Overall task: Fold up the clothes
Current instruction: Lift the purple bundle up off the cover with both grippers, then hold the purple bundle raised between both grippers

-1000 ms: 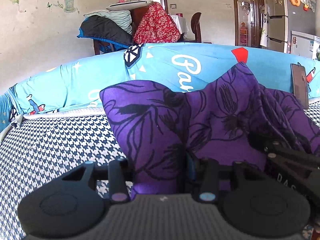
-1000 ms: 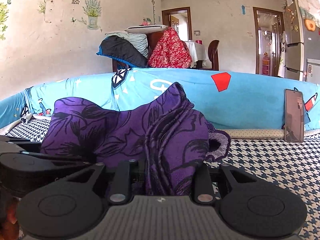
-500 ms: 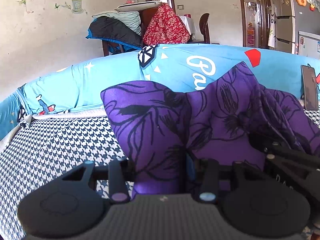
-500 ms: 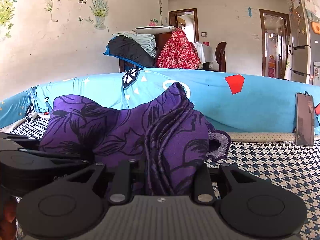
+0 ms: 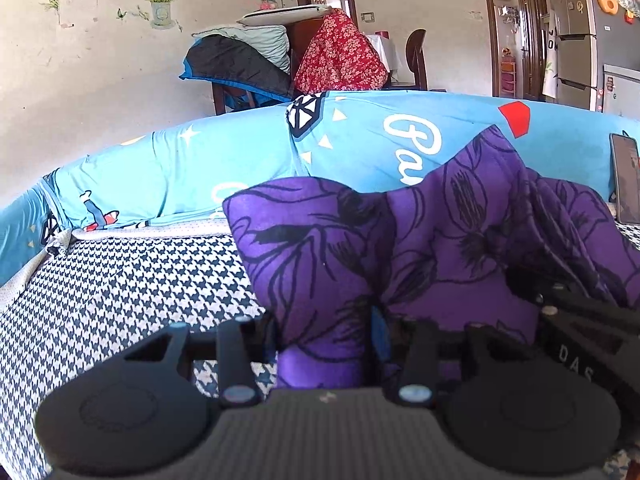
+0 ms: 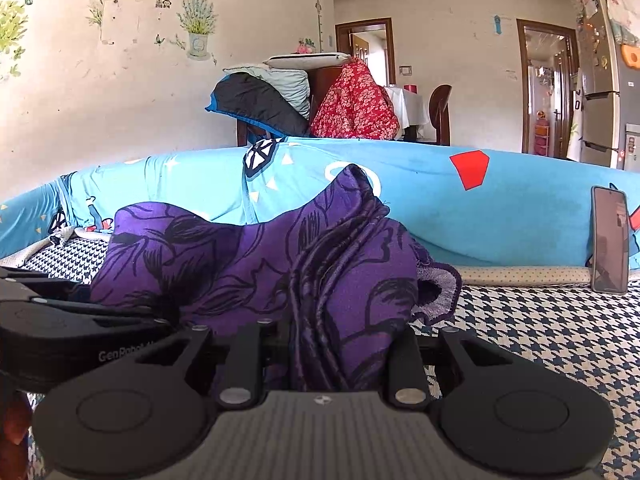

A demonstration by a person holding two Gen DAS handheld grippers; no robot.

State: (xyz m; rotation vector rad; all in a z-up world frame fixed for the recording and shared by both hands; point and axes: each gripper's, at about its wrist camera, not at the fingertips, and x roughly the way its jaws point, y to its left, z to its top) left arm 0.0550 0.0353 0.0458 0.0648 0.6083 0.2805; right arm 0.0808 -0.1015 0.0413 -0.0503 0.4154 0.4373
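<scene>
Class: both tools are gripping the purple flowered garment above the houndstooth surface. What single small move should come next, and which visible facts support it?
Probably draw the two tools apart. The left tool and right tool each pinch the purple garment, which sags bunched and creased between them over the houndstooth cover. Spreading it would likely flatten it for a fold.

Raised and carried slightly, both views: doorways and wall decals lower in frame than a second ago, more of the upper wall showing. Purple floral garment kept bunched between the two tools, same folds, but shifted a little right against the blue sofa cover; red patch now further right of its peak. Phone slid toward the right edge, cut off in the left view. Left gripper and right gripper clamped on the cloth as before.
</scene>
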